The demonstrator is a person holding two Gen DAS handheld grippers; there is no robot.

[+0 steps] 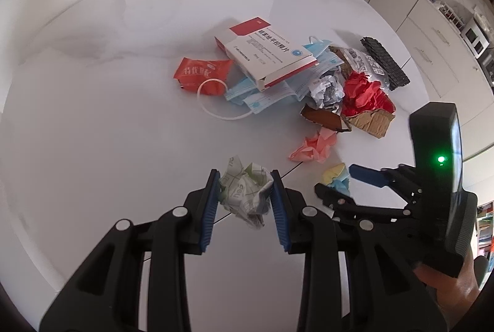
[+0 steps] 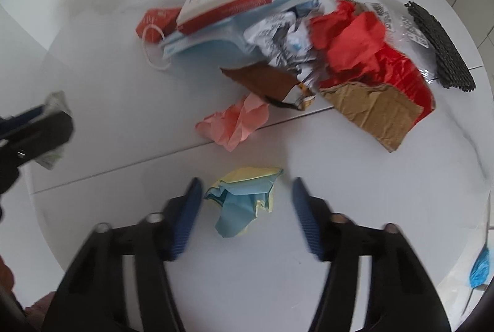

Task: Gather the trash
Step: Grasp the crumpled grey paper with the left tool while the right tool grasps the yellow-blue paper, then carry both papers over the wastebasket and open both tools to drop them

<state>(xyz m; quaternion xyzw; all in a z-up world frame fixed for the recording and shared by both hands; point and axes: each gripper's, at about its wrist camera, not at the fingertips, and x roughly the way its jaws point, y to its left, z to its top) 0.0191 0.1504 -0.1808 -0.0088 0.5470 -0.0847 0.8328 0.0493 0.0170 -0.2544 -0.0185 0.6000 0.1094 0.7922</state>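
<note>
The left gripper [image 1: 245, 202] has its jaws clamped on a crumpled printed paper ball [image 1: 245, 196], held clear of the white surface [image 1: 108, 116]. The right gripper [image 2: 244, 208] points steeply down with its jaws apart, the yellow-and-blue paper wad [image 2: 244, 199] lying between them, nearer the left jaw and untouched on either side. To take it well, I would centre the jaws over the wad, bring the tips to the surface, then close fully. Just beyond the jaws lies a pink crumpled paper [image 2: 236, 123]; further out are torn cardboard [image 2: 373, 116], red paper [image 2: 358, 48] and a medicine box [image 2: 222, 2]. Nothing blocks the grasp.
</note>
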